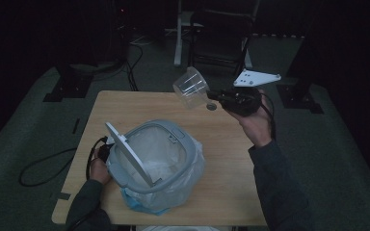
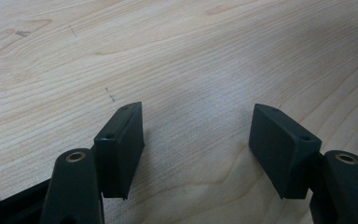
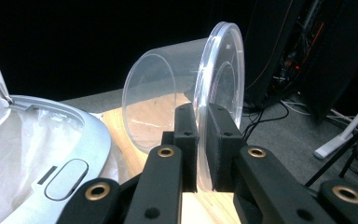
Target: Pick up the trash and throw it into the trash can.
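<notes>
From the high view, my right gripper [image 1: 211, 95] hangs over the far side of the counter [image 1: 231, 159], its jaws pinched on the rim of a clear plastic cup [image 1: 191, 86] that is tipped on its side in the air, well clear of the wood. The bin [image 1: 166, 161], lined with a pale bag [image 1: 183, 185] and with its lid [image 1: 127, 154] standing open, sits near the front of the counter, and my left hand [image 1: 98, 168] rests just beside it on the lid side. In the left gripper view, my left gripper [image 2: 198, 140] shows its jaws standing apart over bare wood with nothing between them, so that side holds nothing. In the right gripper view, the jaws are nearly closed with only the cup's thin wall clamped between the pads [image 3: 185, 140], and the bin's grey rim [image 3: 81, 135] lies low and to one side. I judge the step in hand is carrying the cup to the bin. To do it well I should keep the pinch firm but not crushing, bring the cup over the middle of the opening, steer clear of the raised lid, and let go only once the cup is over the liner.
</notes>
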`<action>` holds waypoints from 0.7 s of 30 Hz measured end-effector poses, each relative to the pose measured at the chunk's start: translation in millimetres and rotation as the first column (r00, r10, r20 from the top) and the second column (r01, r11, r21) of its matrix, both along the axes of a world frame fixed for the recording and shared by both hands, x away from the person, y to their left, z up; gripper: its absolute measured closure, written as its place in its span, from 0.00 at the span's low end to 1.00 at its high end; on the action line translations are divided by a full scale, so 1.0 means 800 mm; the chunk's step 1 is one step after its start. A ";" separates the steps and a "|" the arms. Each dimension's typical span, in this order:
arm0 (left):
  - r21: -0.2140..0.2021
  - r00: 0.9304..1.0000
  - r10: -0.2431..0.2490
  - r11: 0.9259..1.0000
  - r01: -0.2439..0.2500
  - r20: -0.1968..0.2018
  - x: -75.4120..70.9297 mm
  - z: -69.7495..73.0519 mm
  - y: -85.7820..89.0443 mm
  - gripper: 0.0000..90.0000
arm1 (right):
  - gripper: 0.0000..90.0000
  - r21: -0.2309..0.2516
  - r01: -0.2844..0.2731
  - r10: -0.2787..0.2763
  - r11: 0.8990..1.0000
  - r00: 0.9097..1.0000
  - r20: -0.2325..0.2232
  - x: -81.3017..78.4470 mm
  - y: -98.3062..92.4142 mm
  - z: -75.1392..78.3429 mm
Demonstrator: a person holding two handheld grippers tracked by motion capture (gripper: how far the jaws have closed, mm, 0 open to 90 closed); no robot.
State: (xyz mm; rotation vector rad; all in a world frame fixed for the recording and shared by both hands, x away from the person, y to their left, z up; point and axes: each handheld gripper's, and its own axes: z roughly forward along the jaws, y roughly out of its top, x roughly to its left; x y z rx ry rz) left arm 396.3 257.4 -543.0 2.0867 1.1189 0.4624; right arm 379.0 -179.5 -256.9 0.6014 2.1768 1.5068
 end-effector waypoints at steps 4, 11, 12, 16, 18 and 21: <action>0.002 1.000 0.000 1.000 0.000 0.000 0.000 0.000 0.000 0.40 | 0.93 0.007 -0.014 0.014 1.000 1.000 0.008 -0.004 0.000 0.005; -0.009 1.000 0.005 1.000 -0.005 -0.002 0.000 0.000 0.001 0.40 | 0.93 0.021 -0.033 0.033 0.999 0.999 0.010 -0.010 0.001 0.012; -0.009 1.000 0.005 1.000 -0.005 -0.002 0.000 0.000 0.001 0.40 | 0.93 0.021 -0.033 0.033 0.999 0.999 0.010 -0.010 0.001 0.012; -0.006 1.000 0.004 1.000 -0.004 -0.002 0.000 0.000 0.001 0.40 | 0.93 0.023 -0.042 0.041 0.999 0.999 0.016 -0.013 0.002 0.014; -0.007 1.000 0.005 1.000 -0.005 -0.002 0.000 0.000 0.001 0.40 | 0.93 0.024 -0.048 0.047 0.999 0.999 0.016 -0.014 0.002 0.014; -0.019 1.000 0.010 1.000 -0.010 -0.007 0.000 0.000 0.002 0.39 | 0.93 0.023 -0.057 0.057 0.998 0.998 0.017 -0.017 0.003 0.015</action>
